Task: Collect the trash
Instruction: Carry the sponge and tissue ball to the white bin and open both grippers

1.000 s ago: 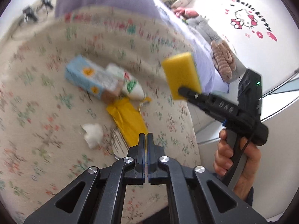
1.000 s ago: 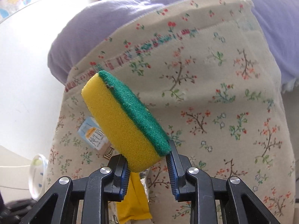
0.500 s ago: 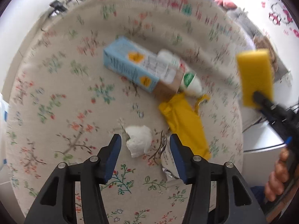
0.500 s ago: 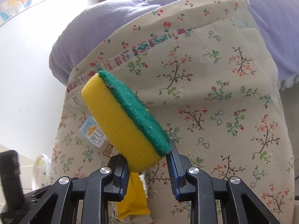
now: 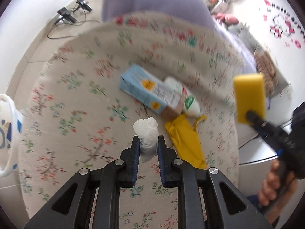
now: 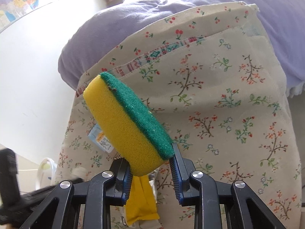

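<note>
Left gripper (image 5: 148, 146): jaws closing, narrow gap; crumpled white tissue (image 5: 146, 135) sits between the blue pads, both pads touching it.
Right gripper (image 6: 150, 168): jaws clamped on the lower end of a yellow sponge (image 6: 125, 122) with a green scrub face; sponge held up off the cloth, tilted to the left in the right wrist view.
Hand (image 5: 274, 185): fingers wrapped around the right gripper's handle, seen at right edge of the left wrist view.
Surface: floral cloth (image 5: 72, 99) spread over a lilac blanket (image 6: 171, 5).
Trash on the cloth: blue carton (image 5: 144, 93) lying on its side; white packet with a green label (image 5: 185, 98) touching the carton's far side; yellow wrapper (image 5: 185, 143) just beside the carton's brown end, near the tissue.
Container: white plastic tub or bag (image 5: 6, 133) at the left edge, beside the cloth; only its rim and printed wall show, contents cannot be told.
Floor: black cables and plugs (image 5: 72, 13) beyond the blanket.
Picture quality: left view blurred.
</note>
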`<state>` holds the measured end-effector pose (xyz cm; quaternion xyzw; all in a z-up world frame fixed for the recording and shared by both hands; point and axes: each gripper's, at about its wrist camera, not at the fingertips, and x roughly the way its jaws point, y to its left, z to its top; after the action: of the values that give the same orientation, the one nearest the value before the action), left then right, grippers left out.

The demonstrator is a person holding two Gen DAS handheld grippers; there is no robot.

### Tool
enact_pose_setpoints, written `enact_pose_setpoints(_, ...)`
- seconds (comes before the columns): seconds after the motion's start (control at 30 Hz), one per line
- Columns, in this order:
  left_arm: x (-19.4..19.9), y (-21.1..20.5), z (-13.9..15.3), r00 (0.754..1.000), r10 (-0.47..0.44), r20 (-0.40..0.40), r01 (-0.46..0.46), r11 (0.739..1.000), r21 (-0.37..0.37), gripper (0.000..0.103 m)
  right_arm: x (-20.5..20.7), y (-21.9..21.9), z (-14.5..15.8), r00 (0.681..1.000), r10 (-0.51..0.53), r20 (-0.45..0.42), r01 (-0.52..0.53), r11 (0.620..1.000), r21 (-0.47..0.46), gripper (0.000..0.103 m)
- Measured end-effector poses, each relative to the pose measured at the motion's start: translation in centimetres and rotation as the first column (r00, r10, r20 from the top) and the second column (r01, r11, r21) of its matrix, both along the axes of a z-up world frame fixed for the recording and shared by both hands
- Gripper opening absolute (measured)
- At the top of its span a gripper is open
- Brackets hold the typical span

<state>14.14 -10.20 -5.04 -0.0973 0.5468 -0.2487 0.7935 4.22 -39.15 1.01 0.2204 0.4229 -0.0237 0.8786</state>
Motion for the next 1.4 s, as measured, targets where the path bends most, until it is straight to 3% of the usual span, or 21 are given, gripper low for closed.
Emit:
enact_pose_setpoints(0.3, 1.3, 7.2, 1.7, 0.992, 0.121, -0.029, -0.124, 0.982, -0.144, 0.019, 1.4, 3.3, -0.2, 0.998, 0.066, 0.009, -0.066, 0.998, -0.003, 0.032)
enact_pose_setpoints(0.53, 1.6, 14.6, 4.1, 0.978, 0.199, -0.061, -0.208, 0.944, -0.255, 0.019, 2.9, 6.5, -1.0, 0.992, 0.13, -0.001, -0.13, 0.991, 0.022, 0.032)
enact_pose_setpoints(0.63, 2.0, 19.4, 5.2, 0.957, 0.286, -0.055, -0.291, 0.933, -0.212, 0.019, 3.7, 8.6, -2.0, 0.983, 0.182, -0.021, -0.181, 0.983, 0.043, 0.032)
enact_pose_setpoints(0.8, 3.3, 26.6, 3.2, 0.89, 0.439, -0.124, -0.454, 0.876, -0.161, 0.019, 5.5, 13.4, -4.0, 0.962, 0.266, -0.062, -0.259, 0.961, 0.098, 0.032)
enact_pose_setpoints(0.93, 4.6, 29.2, 0.0, 0.842, 0.498, -0.207, -0.52, 0.851, -0.069, 0.019, 6.7, 20.3, -5.6, 0.919, 0.384, -0.088, -0.374, 0.921, 0.111, 0.032)
enact_pose_setpoints(1.1, 5.4, 30.3, -2.0, 0.811, 0.524, -0.261, -0.547, 0.837, -0.016, 0.02, 7.8, 26.3, -7.0, 0.885, 0.455, -0.096, -0.44, 0.886, 0.147, 0.032)
enact_pose_setpoints(1.17, 5.5, 30.6, -2.7, 0.795, 0.535, -0.287, -0.563, 0.827, -0.016, 0.024, 8.1, 28.5, -7.5, 0.873, 0.478, -0.095, -0.459, 0.872, 0.167, 0.032)
enact_pose_setpoints(1.27, 5.3, 31.5, -3.4, 0.76, 0.566, -0.319, -0.599, 0.801, -0.008, 0.039, 8.9, 31.1, -8.3, 0.86, 0.501, -0.098, -0.476, 0.856, 0.201, 0.032)
enact_pose_setpoints(1.33, 5.1, 31.9, -3.1, 0.752, 0.586, -0.302, -0.617, 0.787, -0.009, 0.048, 9.4, 32.8, -8.8, 0.854, 0.51, -0.102, -0.482, 0.849, 0.216, 0.033)
enact_pose_setpoints(1.4, 5.0, 32.2, -2.6, 0.752, 0.599, -0.275, -0.627, 0.779, -0.017, 0.05, 9.9, 34.1, -9.3, 0.849, 0.518, -0.104, -0.487, 0.843, 0.227, 0.033)
